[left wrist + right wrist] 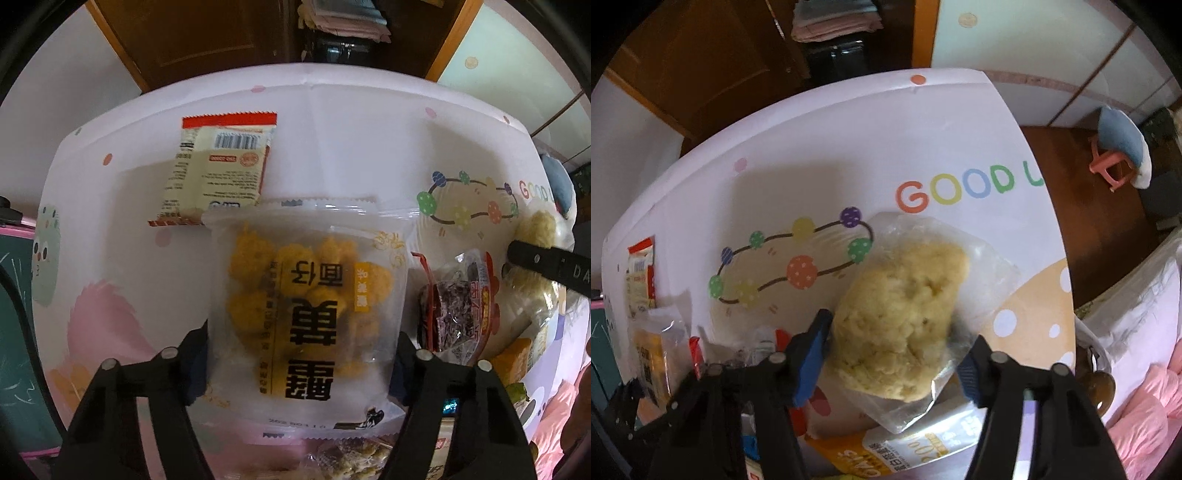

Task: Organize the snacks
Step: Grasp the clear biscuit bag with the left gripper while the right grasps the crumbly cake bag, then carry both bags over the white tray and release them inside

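Note:
A clear bag of yellow fried snack balls (306, 295) with big black print lies on the table under my left gripper (299, 350). Its black fingers (192, 354) touch the bag's two long sides. In the right wrist view a clear bag with a pale yellow crumbly cake (905, 306) sits between the blue pads (812, 354) of my right gripper (892, 358), which press its sides. A black part of the right gripper (546, 262) shows at the left wrist view's right edge.
The table wears a white cloth (812, 147) with coloured dots and letters. A red-and-cream packet (218, 170) lies beyond the snack bag, a dark red packet (458, 306) to its right. An orange packet (905, 450) lies under the cake bag. A pink stool (1108, 162) stands off the table's right edge.

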